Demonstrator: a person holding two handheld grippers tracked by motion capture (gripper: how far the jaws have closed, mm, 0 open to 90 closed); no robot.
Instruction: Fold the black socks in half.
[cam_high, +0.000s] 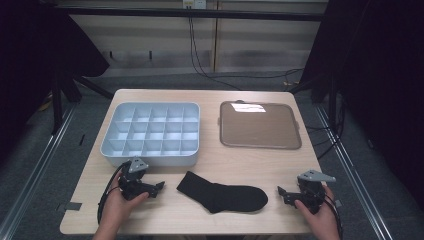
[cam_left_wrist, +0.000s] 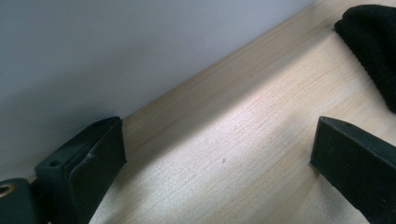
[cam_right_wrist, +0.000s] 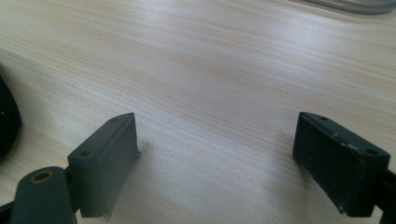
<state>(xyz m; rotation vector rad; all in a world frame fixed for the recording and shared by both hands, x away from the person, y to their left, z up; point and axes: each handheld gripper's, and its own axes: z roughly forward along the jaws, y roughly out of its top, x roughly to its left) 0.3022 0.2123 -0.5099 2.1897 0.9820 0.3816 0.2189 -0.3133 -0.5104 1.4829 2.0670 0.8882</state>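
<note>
Now your left gripper (cam_high: 159, 186) and right gripper (cam_high: 281, 191) rest wide open flanking the black sock (cam_high: 222, 192), so you're pre-grasp: close in on its ends next.

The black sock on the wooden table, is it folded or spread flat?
Spread flat: the black sock lies full length in its L shape, no layer doubled over.

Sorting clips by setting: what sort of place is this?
Probably a lab recording station, not a home: a bare wooden table ringed by dark curtains, cables trailing over grey floor, with staged props: sock, compartment tray.
</note>
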